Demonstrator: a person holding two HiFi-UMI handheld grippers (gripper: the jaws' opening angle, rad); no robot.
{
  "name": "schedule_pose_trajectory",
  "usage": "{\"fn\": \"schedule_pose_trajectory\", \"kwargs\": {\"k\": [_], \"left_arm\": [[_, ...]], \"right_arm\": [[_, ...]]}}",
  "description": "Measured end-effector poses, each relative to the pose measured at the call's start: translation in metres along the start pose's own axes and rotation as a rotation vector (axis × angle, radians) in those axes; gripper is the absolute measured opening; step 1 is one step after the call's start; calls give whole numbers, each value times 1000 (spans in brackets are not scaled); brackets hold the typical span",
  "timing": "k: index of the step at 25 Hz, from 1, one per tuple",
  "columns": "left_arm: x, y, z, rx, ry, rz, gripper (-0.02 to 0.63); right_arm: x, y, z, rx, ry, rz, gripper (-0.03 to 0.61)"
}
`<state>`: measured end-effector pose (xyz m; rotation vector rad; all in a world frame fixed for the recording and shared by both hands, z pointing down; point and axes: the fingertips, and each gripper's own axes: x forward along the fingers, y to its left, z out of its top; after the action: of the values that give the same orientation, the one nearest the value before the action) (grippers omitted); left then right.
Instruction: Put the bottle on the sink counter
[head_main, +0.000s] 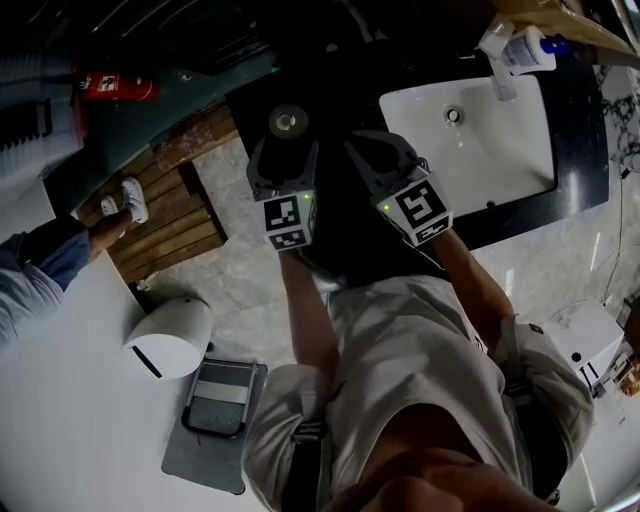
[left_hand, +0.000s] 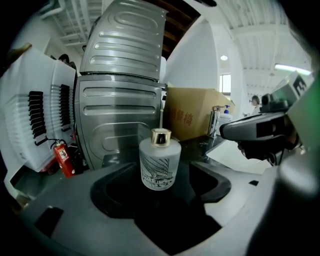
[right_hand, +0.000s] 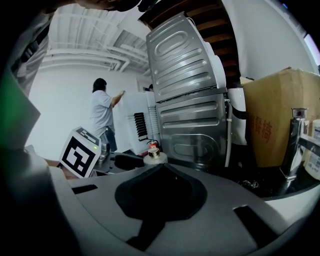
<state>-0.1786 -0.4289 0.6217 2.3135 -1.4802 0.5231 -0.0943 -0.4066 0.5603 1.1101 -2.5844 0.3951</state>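
Bottle (left_hand: 160, 161) stands upright at left end of counter (head_main: 345, 95), clear of sink (head_main: 500, 150), untouched between left gripper's (head_main: 285, 146) spread jaws. Right gripper (right_hand: 161, 167) is closed, empty. Looks placed: left is best backed straight out, jaws wide.

Bottle (left_hand: 160, 159) on counter (head_main: 330, 100), left of sink basin (head_main: 500, 160). Left gripper (head_main: 285, 148) just before bottle; right gripper (head_main: 383, 140) beside it, on right. Faucet (left_hand: 214, 124) and cardboard box (left_hand: 192, 118) behind basin. Fire extinguisher (left_hand: 62, 157) far left.
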Motion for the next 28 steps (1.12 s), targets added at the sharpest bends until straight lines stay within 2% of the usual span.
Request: {"fn": "schedule_pose_trajectory", "kwargs": {"k": [6,7,8,9,15,20,28], "left_arm": [[-32,-5,15,-23,-51,15,330],[-39,-6,19,-23,-65,24,306],[-46,-7,23,-19,-81,38,232],[-52,-8,28,-13,-98,52,188],[-92,-17,60,-12,-185,84,21],[-117,-28,77,-10,-226,73,11],[-133,-39,81,-15,-225,78,11]], "right_arm": [[-12,8,8,-1,-31,12,-3],[-15,9,11,1,-41,15,-3],[-18,11,14,2,-52,20,-3],[-21,13,18,1,-61,24,-3],[-38,22,52,-28,-142,57,-3],[-53,33,70,-96,-156,87,-5],[-66,38,64,-75,-130,98,-5]]}}
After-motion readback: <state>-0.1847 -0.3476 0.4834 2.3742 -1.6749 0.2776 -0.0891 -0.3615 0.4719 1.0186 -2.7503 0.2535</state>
